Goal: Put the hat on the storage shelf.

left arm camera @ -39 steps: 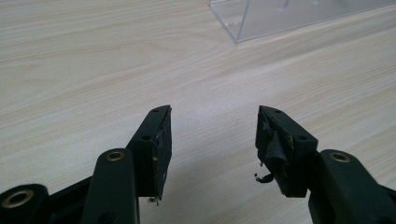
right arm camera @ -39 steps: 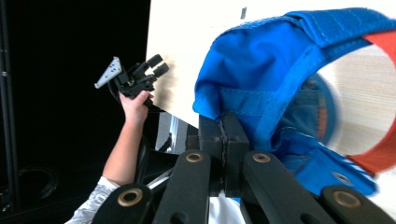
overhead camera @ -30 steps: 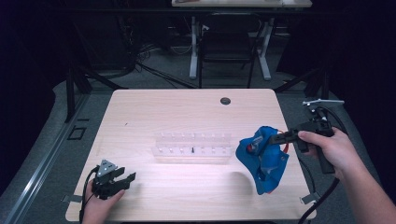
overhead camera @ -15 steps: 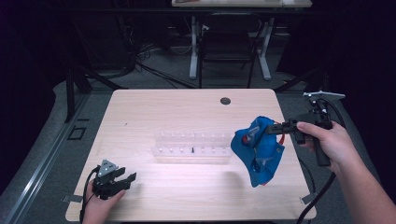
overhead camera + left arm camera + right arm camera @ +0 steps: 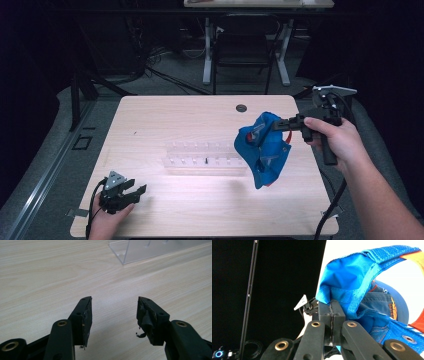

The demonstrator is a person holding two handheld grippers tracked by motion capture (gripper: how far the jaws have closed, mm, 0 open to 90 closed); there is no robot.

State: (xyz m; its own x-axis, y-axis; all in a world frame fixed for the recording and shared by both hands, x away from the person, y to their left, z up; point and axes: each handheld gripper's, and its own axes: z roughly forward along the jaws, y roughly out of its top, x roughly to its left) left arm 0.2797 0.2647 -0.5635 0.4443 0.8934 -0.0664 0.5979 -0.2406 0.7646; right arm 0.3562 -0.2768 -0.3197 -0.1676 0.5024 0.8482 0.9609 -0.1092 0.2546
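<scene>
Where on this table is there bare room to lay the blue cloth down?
The table is bare behind the clear rack, up to the round hole, and along the near edge between the left claw and right corner. It's crowded where the blue cloth overhangs the rack's right end.

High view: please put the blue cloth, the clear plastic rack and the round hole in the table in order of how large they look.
1. Clear plastic rack and blue cloth: alike in area; the cloth hangs lifted in the right tongs, nearer the camera, so I do not rank them.
2. Round hole: clearly smallest.
</scene>
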